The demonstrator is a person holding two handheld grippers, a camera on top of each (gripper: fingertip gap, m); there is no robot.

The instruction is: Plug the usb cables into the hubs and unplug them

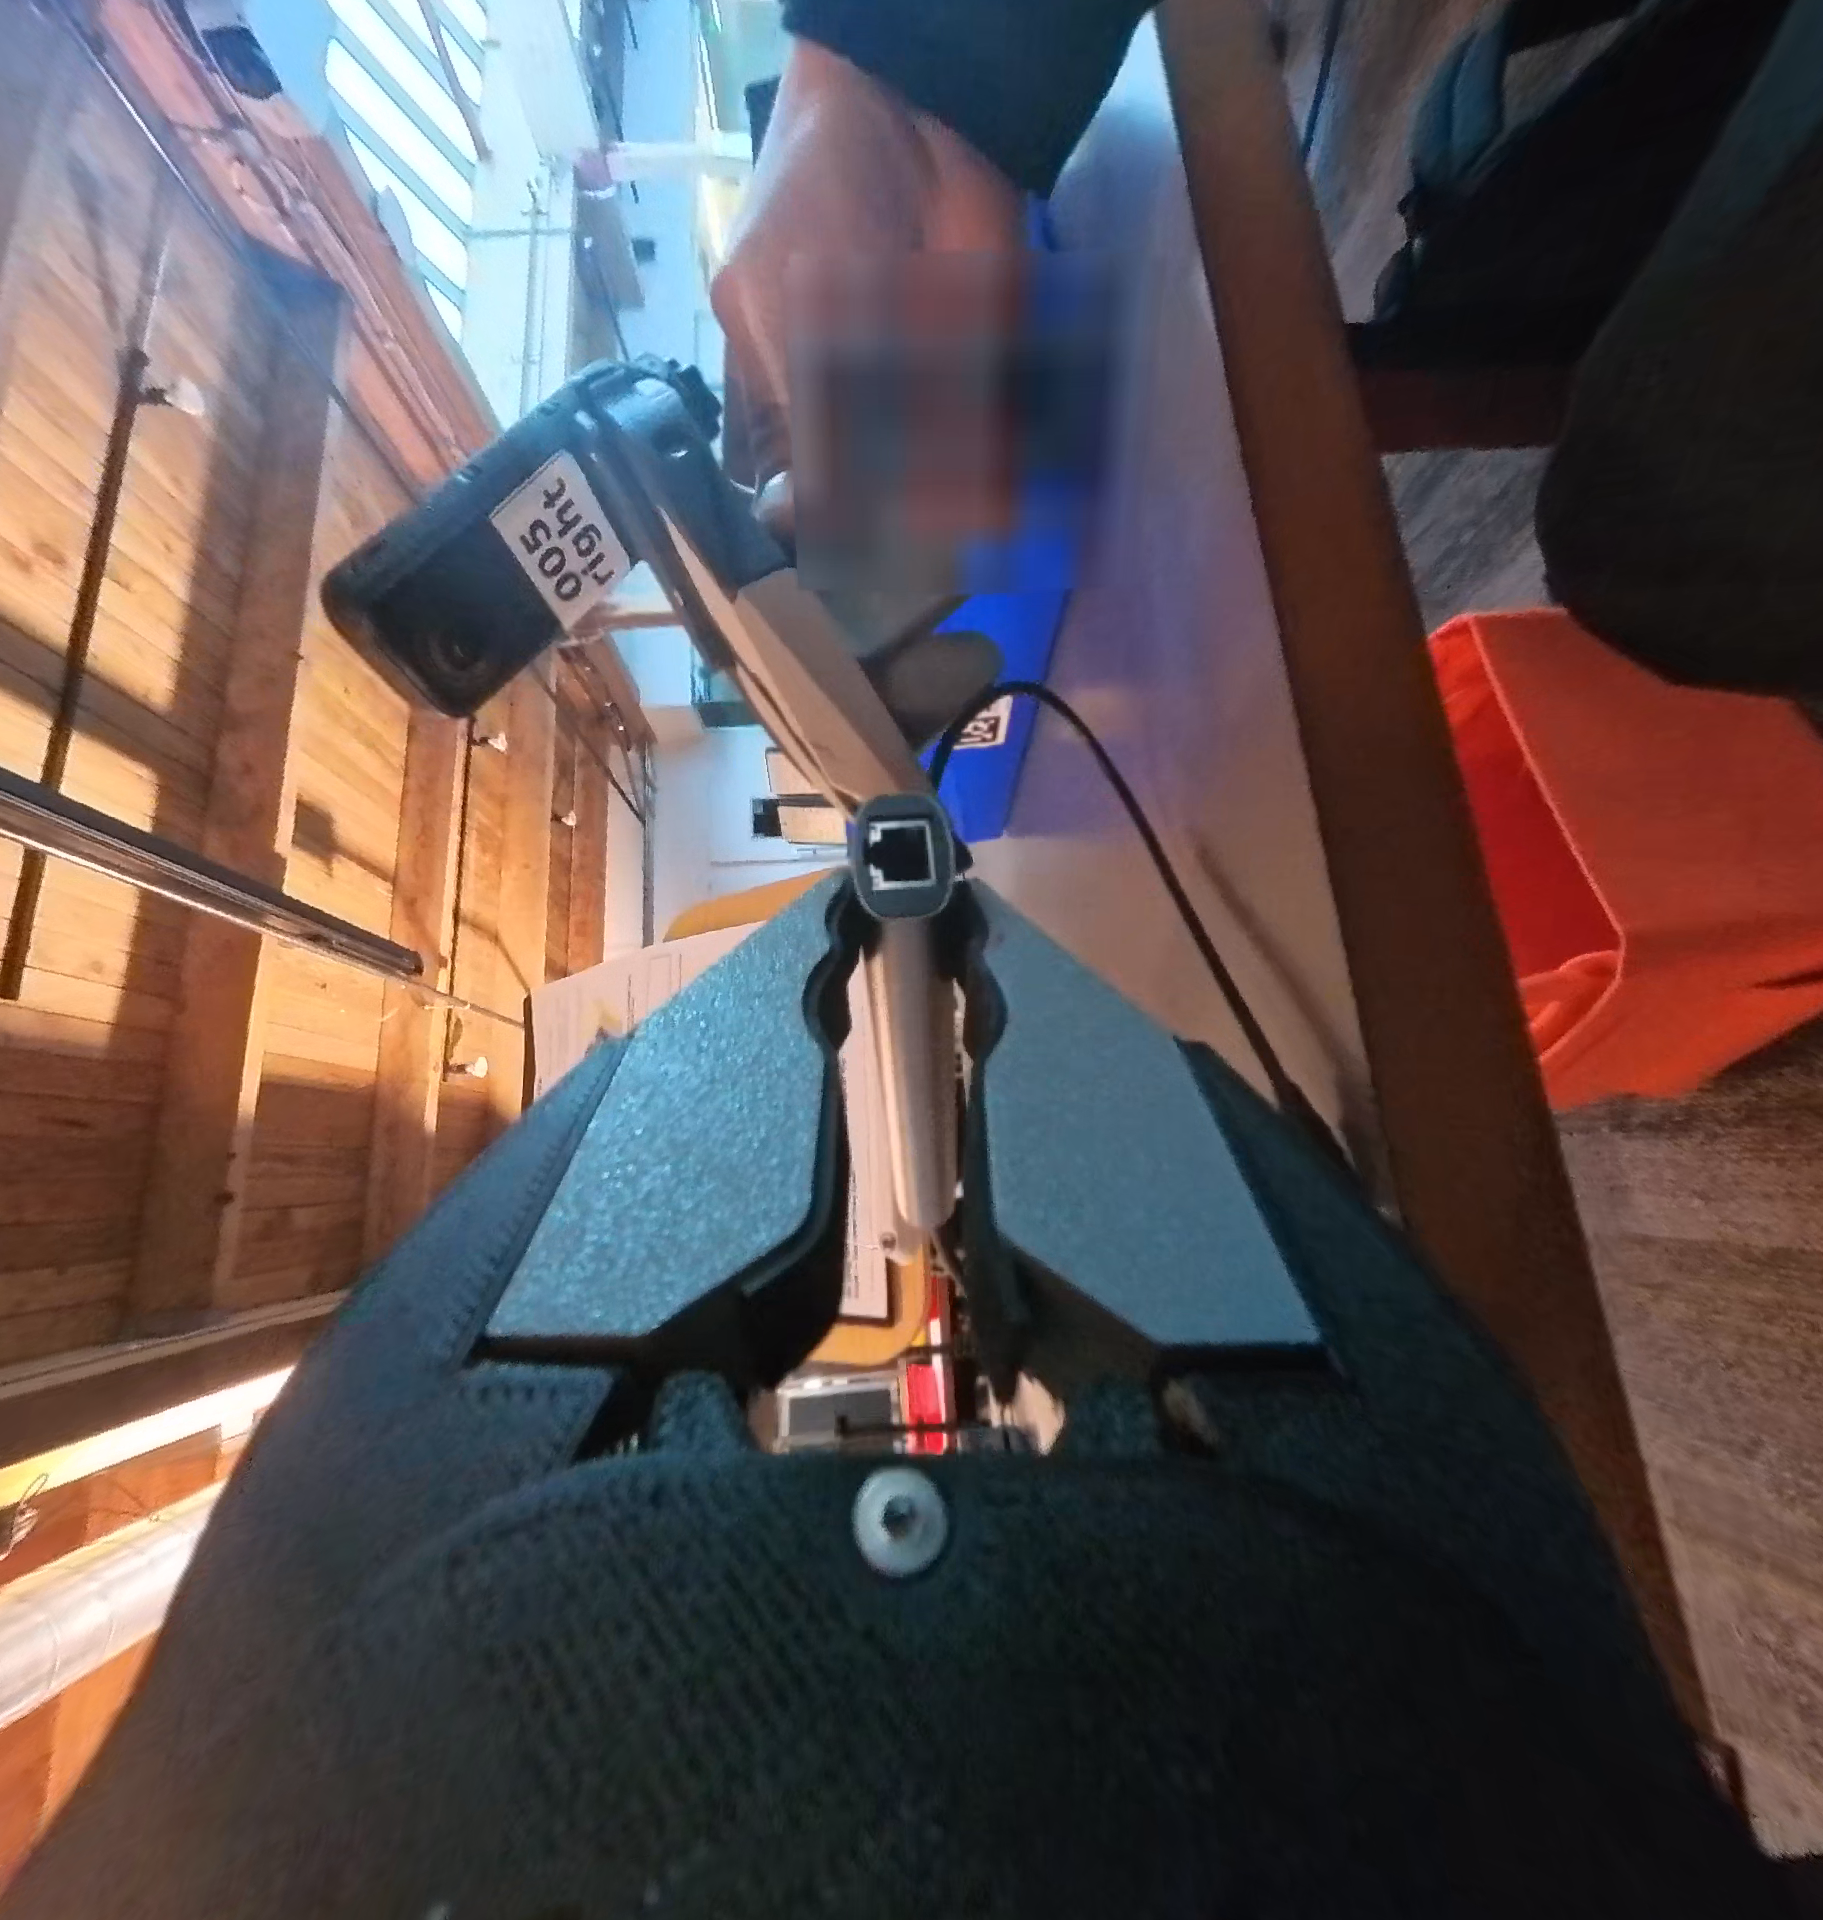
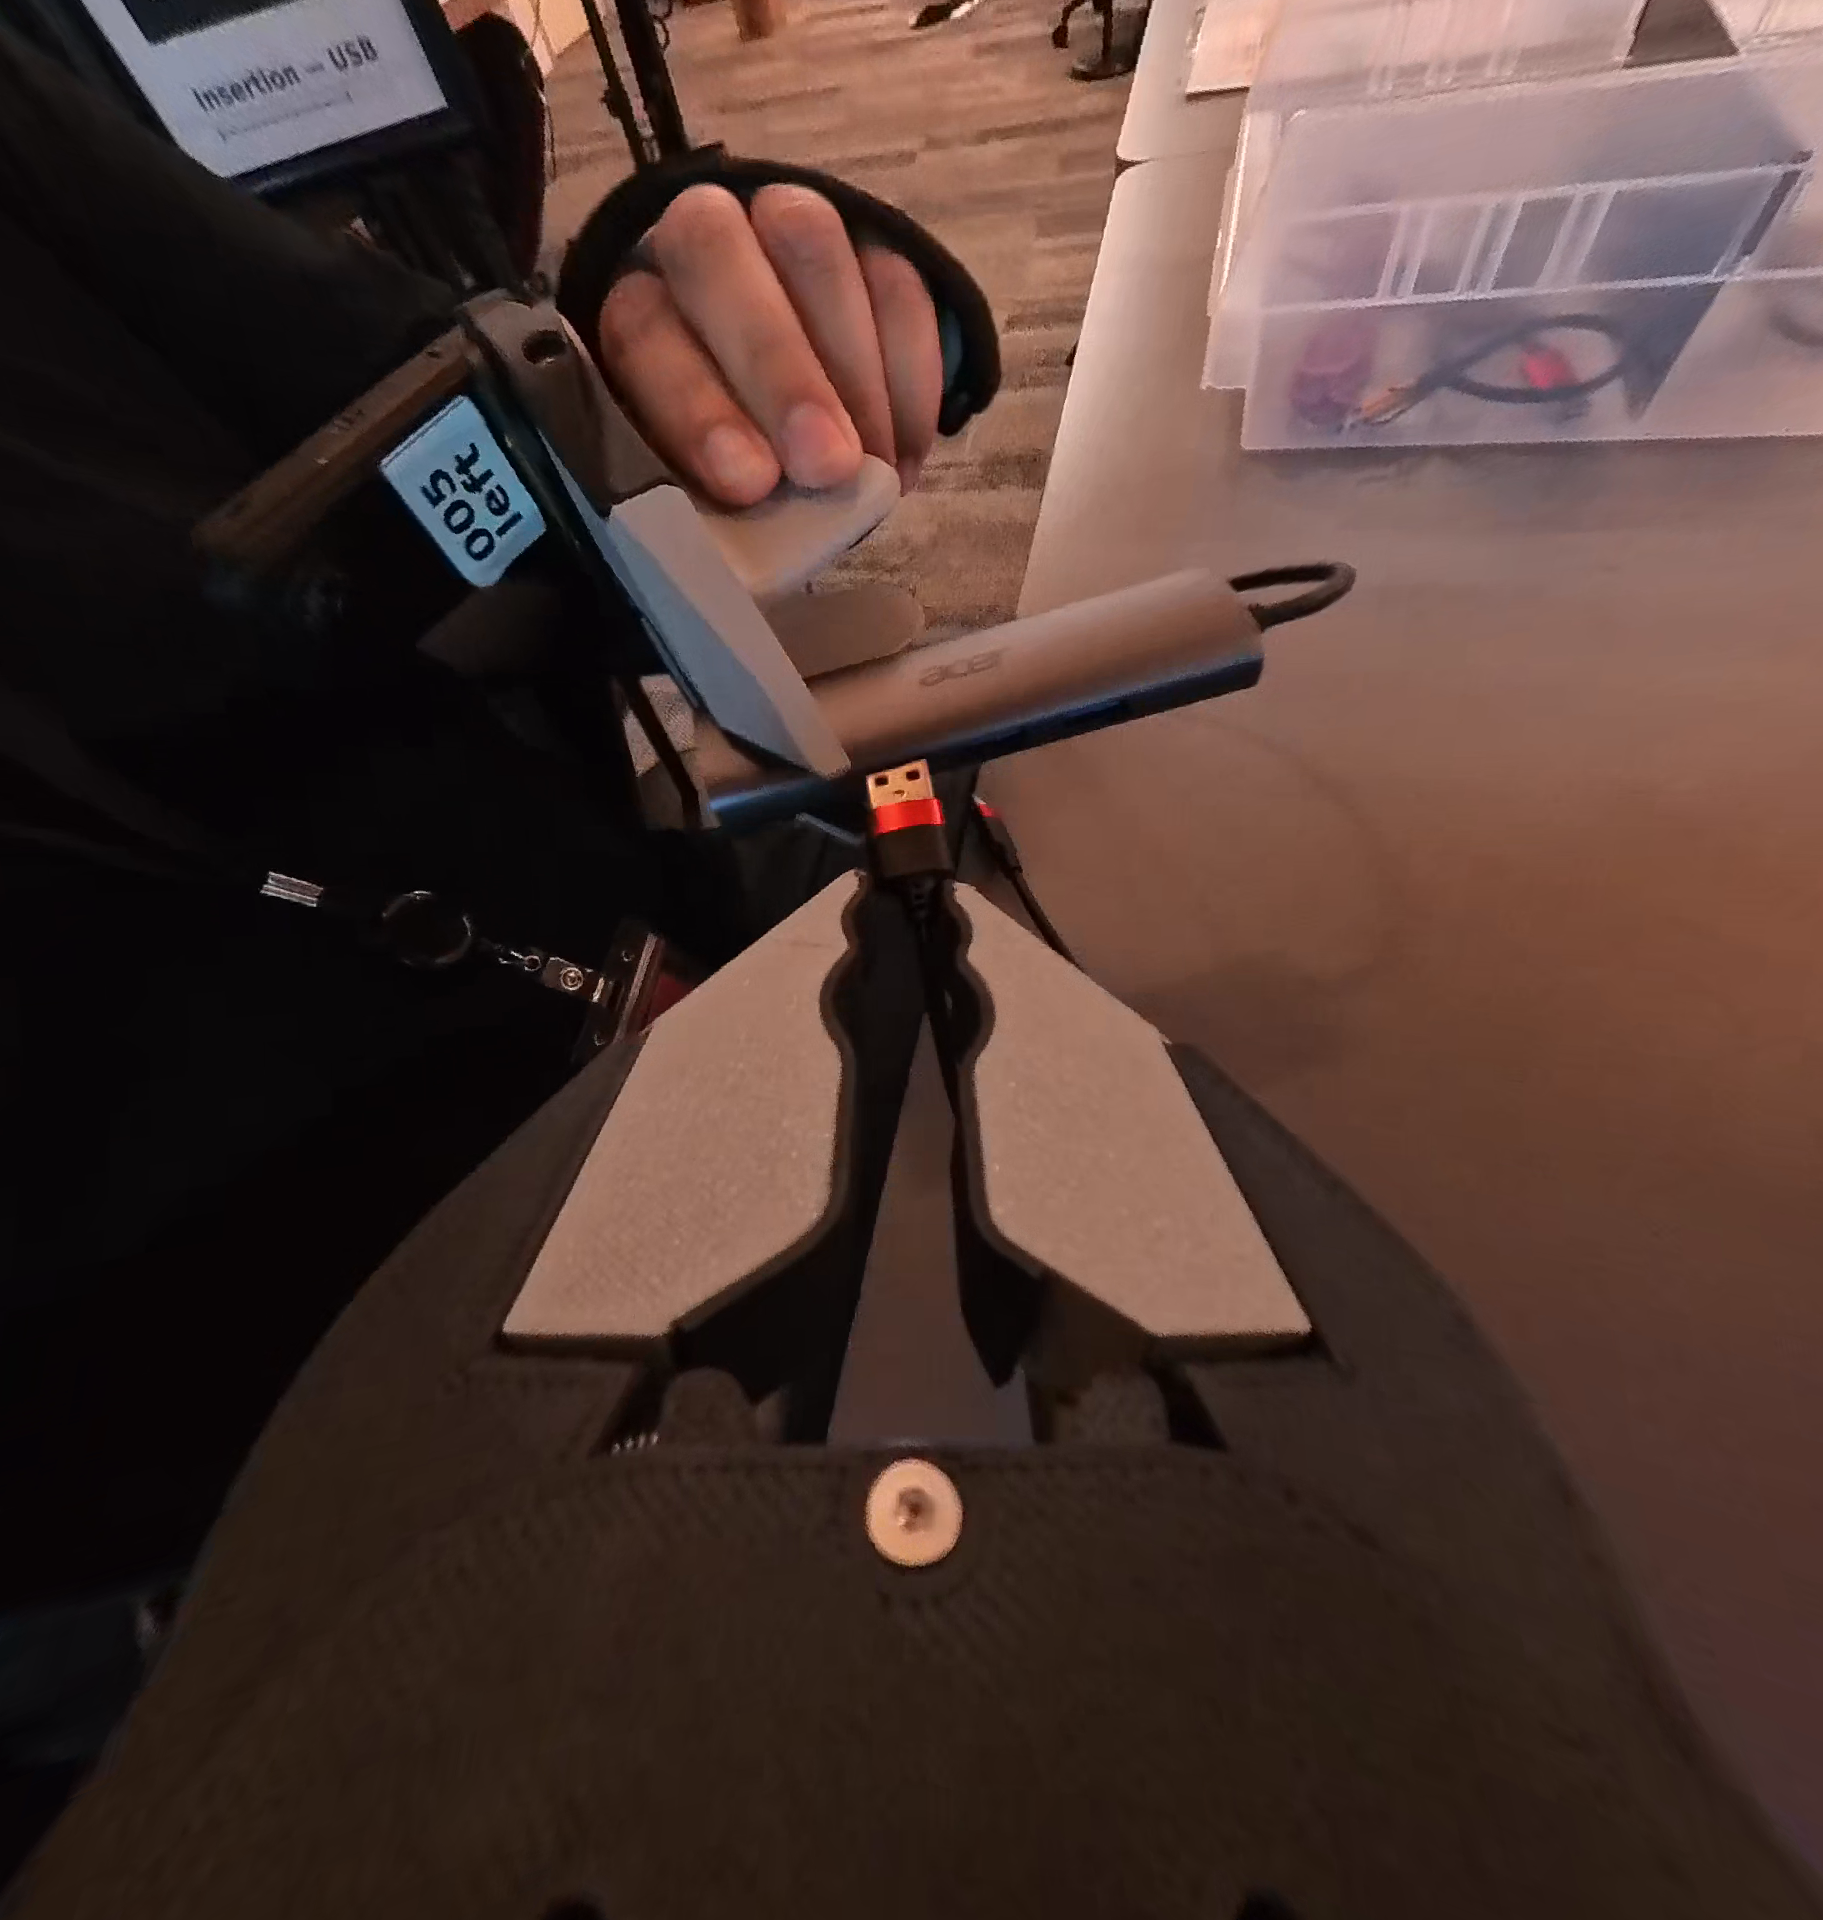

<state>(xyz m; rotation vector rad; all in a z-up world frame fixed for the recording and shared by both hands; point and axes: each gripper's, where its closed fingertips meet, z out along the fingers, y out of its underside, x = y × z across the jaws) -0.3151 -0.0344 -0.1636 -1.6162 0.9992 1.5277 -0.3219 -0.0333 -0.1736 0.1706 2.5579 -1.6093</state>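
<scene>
Grey aluminium hub (image 2: 1032, 675) is the reference: the left gripper (image 1: 902, 935) is clenched on its slim body, network-port end protruding past the fingertips. The right gripper (image 2: 912, 904) is clamped on the black USB cable (image 2: 912, 847); its red-collared plug sits just below the hub's port edge, not inserted. Both are held beside the table (image 2: 1509, 831).

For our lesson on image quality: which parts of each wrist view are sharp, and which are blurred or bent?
Left wrist view: hub end sharp, wooden wall sunlit and curved by the lens. Right wrist view: USB plug crisp, clear plastic boxes soft and hazy.
</scene>
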